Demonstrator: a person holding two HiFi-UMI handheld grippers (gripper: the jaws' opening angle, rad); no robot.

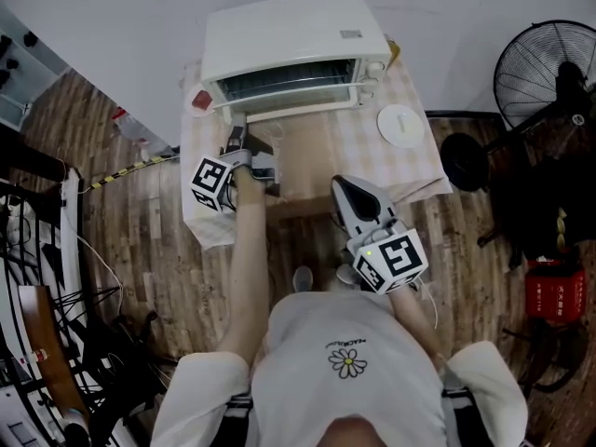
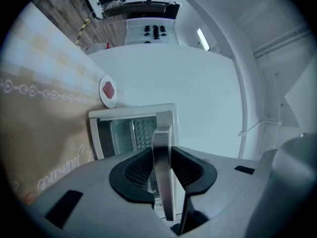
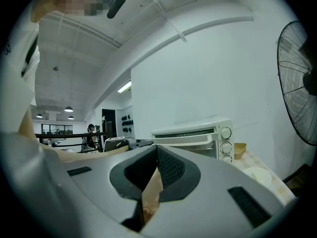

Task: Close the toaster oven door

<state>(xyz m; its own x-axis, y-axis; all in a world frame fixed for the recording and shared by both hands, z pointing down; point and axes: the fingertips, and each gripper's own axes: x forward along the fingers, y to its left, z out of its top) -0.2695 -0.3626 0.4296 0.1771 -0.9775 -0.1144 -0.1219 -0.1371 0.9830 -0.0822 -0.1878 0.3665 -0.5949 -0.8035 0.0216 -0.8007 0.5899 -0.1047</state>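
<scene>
Far left on the table [image 1: 421, 170]: small white dish [image 1: 200, 101] w/ sth red on it, just beside the toaster oven's left front corner.

Next, my left gripper [image 1: 237, 143], arm stretched fwd, sits at the front of the toaster oven [image 1: 293, 35]. In the left gripper view its jaws are clamped on the door handle [image 2: 161, 135]. The metal bar runs straight btwn the two black pads [image 2: 138, 167], and both press on it. In the head view the grip is near the handle's left end.

The door [image 1: 291, 89] isn't flush w/ the oven front. It's tilted out, partway open, and the right gripper view shows its top edge leaning away from the body. The oven stands at the back of the table, close to the white wall, ctr of the head view, w/ knobs [image 3: 226, 145] down its right side.

My right gripper [image 1: 342, 186] is held back near my chest, over the table's front edge, well apart from the oven. Its jaws are closed together at the tips w/ nothing in them. Only tan tablecloth [image 1: 307, 161] shows thru the slit.

Right of the oven: a round white plate [image 1: 401, 125] on the checked part of the cloth, near the oven but not touching. A small tan container [image 1: 393, 49] sits by the oven's back right corner. Past the table, on the floor, is a black fan [image 1: 545, 63].
</scene>
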